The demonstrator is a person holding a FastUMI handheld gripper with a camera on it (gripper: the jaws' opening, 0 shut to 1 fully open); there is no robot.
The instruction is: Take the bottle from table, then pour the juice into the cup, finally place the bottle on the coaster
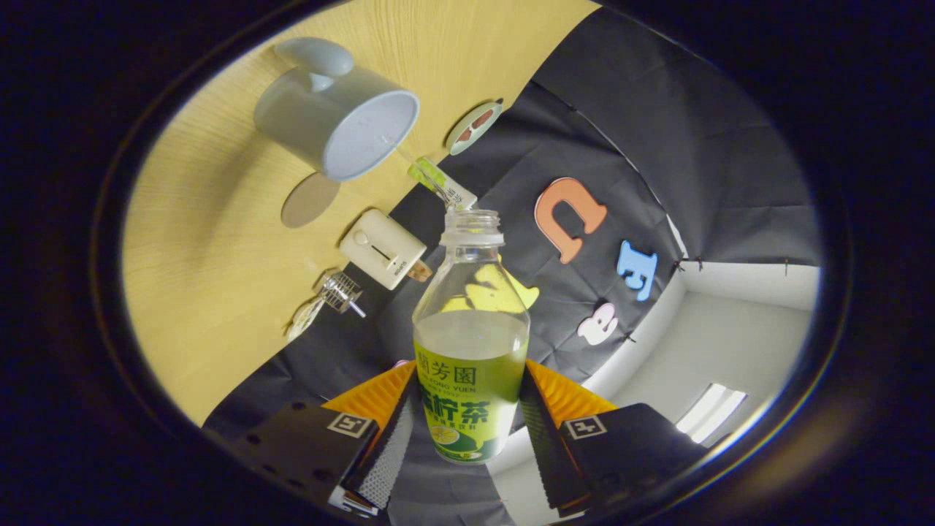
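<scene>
**Bottle clamped in the gripper, raised clear of the table**

The bottle (471, 343) stands between the two fingers of the gripper (467, 427), which press on its labelled lower body from both sides, so the gripper is clamped on it. Its cap is off and the open neck points away from the fingers. Pale liquid fills it to just above the green label; the shoulder above is clear.

The whole scene looks rolled over, with the wooden table (219, 292) rising steeply beyond the fingers. On it, well apart from the bottle, sits the cup (336, 117), a pale grey mug whose open mouth faces the camera and whose handle is turned away. Its inside looks pale; whether it holds juice cannot be told. Near the table's far edge, past the cup, lies the round coaster (475, 126) with a dark pattern. Closer to the fingers on the table are a small white boxy device (381, 248), a clear wire-caged object (332, 296) and a flat brownish disc (310, 199). A small green-and-white packet (442, 184) shows just beyond the bottle's mouth.
</scene>
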